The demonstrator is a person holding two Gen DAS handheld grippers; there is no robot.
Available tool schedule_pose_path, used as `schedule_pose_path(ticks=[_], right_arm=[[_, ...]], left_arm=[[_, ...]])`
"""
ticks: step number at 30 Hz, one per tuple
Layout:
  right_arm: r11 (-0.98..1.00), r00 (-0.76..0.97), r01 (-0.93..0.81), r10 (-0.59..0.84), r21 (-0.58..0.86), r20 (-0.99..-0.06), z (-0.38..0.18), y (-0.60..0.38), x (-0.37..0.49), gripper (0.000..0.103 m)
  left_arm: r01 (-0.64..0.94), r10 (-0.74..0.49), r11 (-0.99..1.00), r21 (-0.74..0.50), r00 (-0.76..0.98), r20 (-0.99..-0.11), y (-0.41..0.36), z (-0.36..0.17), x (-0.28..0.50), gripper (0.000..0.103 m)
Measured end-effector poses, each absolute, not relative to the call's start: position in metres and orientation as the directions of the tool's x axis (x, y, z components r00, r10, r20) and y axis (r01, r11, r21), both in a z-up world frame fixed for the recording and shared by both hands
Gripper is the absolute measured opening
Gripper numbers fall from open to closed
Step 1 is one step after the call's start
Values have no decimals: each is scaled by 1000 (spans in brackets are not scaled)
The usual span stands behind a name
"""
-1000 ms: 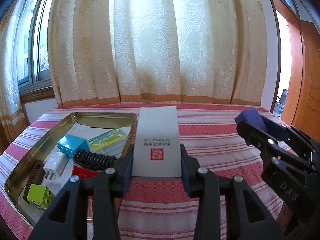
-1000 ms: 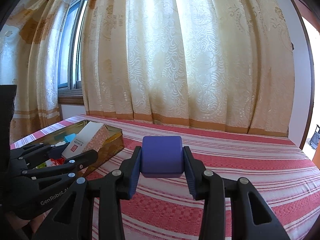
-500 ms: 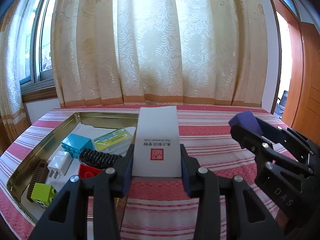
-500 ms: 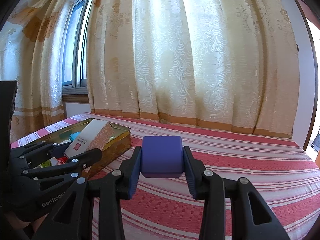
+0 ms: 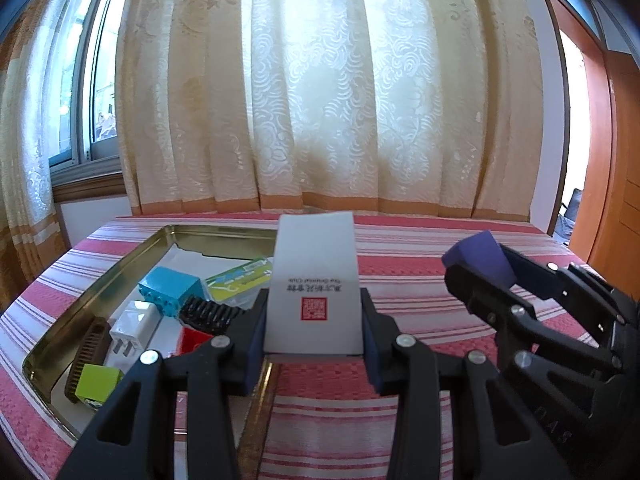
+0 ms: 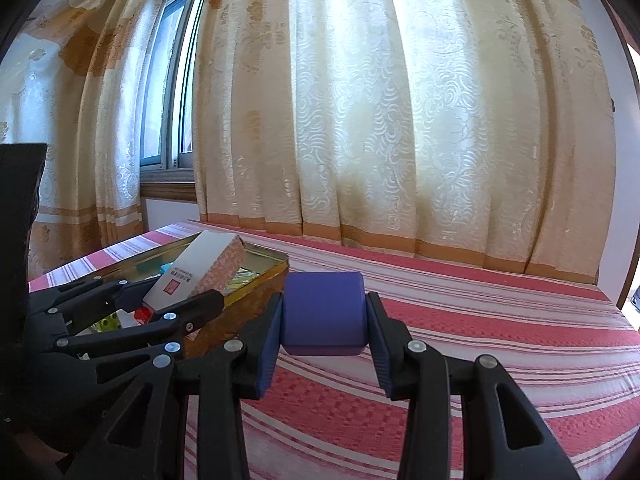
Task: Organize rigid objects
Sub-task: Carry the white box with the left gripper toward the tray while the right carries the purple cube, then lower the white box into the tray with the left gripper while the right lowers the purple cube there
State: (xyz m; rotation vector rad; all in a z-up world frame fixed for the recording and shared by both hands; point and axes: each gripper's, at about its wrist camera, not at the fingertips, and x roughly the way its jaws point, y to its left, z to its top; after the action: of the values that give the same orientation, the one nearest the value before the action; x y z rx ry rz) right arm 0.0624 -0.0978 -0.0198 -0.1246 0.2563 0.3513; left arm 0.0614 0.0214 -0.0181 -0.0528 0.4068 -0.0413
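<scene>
My left gripper [image 5: 314, 340] is shut on a white carton [image 5: 316, 280] with a red seal, held above the right wall of a gold tin tray [image 5: 92, 284]. In the right wrist view the same carton [image 6: 192, 272] hangs over the tray [image 6: 260, 280], with the left gripper [image 6: 176, 300] seen from the side. My right gripper [image 6: 323, 344] is shut on a purple block [image 6: 324, 312], held above the striped cloth just right of the tray. From the left wrist view the block [image 5: 478, 256] and right gripper [image 5: 480, 276] sit at the right.
The tray holds a blue brick [image 5: 170, 290], a white plug [image 5: 130, 330], a black comb [image 5: 210, 314], a lime brick [image 5: 98, 384], a red piece [image 5: 194, 340], a brown comb [image 5: 86, 354] and a green-white packet [image 5: 236, 278]. A red striped cloth [image 6: 500, 340] covers the table; curtains hang behind.
The right gripper with the purple block has shifted left, nearer the tray and the left gripper. The left gripper has stayed almost in place with the carton.
</scene>
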Motion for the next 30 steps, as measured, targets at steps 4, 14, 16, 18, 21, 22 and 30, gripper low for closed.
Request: schedule_pose_path(ticks=[4, 14, 16, 18, 21, 22, 30], right_arm=[[929, 905, -361, 329, -78, -269, -20, -94, 62, 43], [922, 899, -377, 341, -86, -276, -20, -83, 63, 43], [921, 897, -380, 344, -90, -276, -20, -81, 63, 43], [919, 896, -384, 347, -91, -277, -20, -78, 63, 43], [916, 893, -390, 353, -89, -281, -21, -76, 64, 43], [915, 892, -392, 354, -90, -282, -21, -75, 64, 43], [910, 887, -404, 364, -95, -286, -22, -67, 66, 43]], left_arm=[[18, -40, 998, -61, 922, -386, 27, -18, 59, 40], [0, -26, 998, -66, 924, -381, 40, -18, 58, 40], [-2, -24, 998, -68, 924, -381, 41, -18, 57, 40], [-6, -21, 998, -69, 925, -380, 43, -18, 57, 40], [-11, -17, 997, -72, 925, -380, 47, -18, 57, 40], [-13, -16, 997, -73, 925, -380, 48, -18, 56, 40], [-29, -2, 997, -76, 927, -376, 56, -18, 54, 40]])
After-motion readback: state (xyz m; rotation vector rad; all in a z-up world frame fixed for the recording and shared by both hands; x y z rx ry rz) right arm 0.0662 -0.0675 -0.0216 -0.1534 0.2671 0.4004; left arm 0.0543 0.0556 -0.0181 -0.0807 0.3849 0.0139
